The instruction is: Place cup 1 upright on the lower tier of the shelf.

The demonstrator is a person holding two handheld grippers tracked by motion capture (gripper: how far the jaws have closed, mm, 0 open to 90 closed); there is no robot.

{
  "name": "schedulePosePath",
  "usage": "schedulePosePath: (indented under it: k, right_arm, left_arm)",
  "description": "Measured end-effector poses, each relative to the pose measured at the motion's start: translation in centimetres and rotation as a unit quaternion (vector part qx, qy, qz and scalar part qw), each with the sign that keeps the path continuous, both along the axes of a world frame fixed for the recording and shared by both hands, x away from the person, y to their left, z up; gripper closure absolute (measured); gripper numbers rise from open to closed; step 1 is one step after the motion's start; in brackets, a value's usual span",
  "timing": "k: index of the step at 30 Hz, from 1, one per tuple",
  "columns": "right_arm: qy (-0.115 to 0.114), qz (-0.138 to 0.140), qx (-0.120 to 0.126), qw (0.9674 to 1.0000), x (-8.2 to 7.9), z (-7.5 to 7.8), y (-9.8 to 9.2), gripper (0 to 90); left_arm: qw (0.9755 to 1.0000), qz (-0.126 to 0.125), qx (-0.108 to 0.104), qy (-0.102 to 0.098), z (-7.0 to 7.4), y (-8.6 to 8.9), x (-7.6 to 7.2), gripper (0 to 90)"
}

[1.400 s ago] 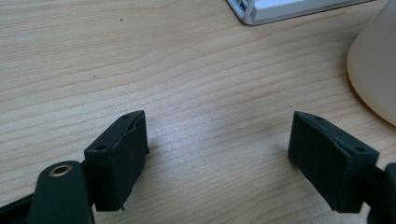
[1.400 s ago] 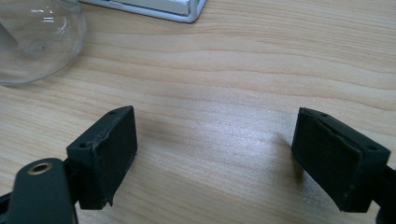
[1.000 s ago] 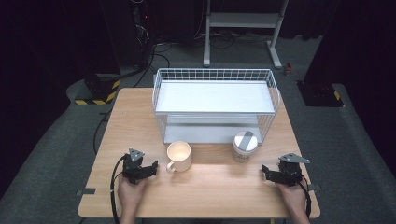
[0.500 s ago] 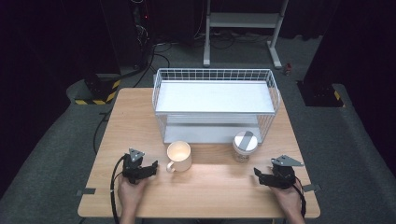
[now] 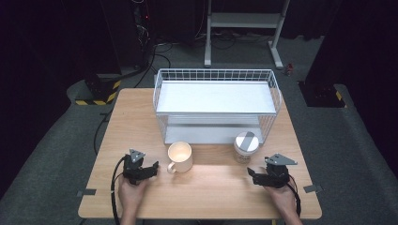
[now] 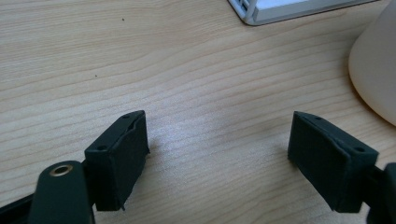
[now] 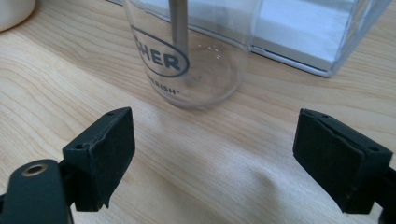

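A cream mug (image 5: 180, 157) stands on the wooden table (image 5: 211, 197), its handle toward the left. A clear glass jar (image 5: 246, 146) with a grey-striped lid stands to its right, in front of the white wire rack (image 5: 216, 101). My left gripper (image 5: 153, 169) rests open on the table just left of the mug; bare wood lies between its jaws (image 6: 217, 158), with the mug (image 6: 373, 70) at the right edge. My right gripper (image 5: 251, 174) is open below the jar. Its jaws have just been opening, with nothing between them (image 7: 215, 158), and the jar (image 7: 191, 60) stands just ahead.
The rack has two tiers, and its lower shelf (image 7: 303, 37) lies right behind the jar. A corner of the rack (image 6: 280, 11) lies ahead of the left gripper. Floor stands and cables sit beyond the table's far edge.
The right gripper has slid left along the table's front toward the spot below the jar. The left gripper has stayed in place.
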State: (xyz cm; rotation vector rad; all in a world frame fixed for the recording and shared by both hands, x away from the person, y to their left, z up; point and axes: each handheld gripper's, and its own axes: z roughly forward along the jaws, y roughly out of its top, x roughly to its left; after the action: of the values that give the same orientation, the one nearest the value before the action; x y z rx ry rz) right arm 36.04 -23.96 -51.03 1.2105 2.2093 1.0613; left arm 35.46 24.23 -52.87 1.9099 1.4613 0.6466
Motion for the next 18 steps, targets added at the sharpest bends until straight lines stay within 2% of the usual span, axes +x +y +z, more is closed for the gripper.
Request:
schedulePosePath:
  k: [9, 18]
  right_arm:
    - [-0.011, 0.009, 0.002, 0.9999, 1.0, 0.6, 1.3, 11.7]
    - [-0.019, 0.005, 0.007, 0.9998, 2.1, 0.9, 2.3, 10.2]
  left_arm:
    - [1.0, 0.001, 0.0, 0.0, 0.0, 0.0, 0.0, 20.5]
    - [1.0, 0.001, 0.0, 0.001, 0.0, 0.0, 0.0, 20.5]
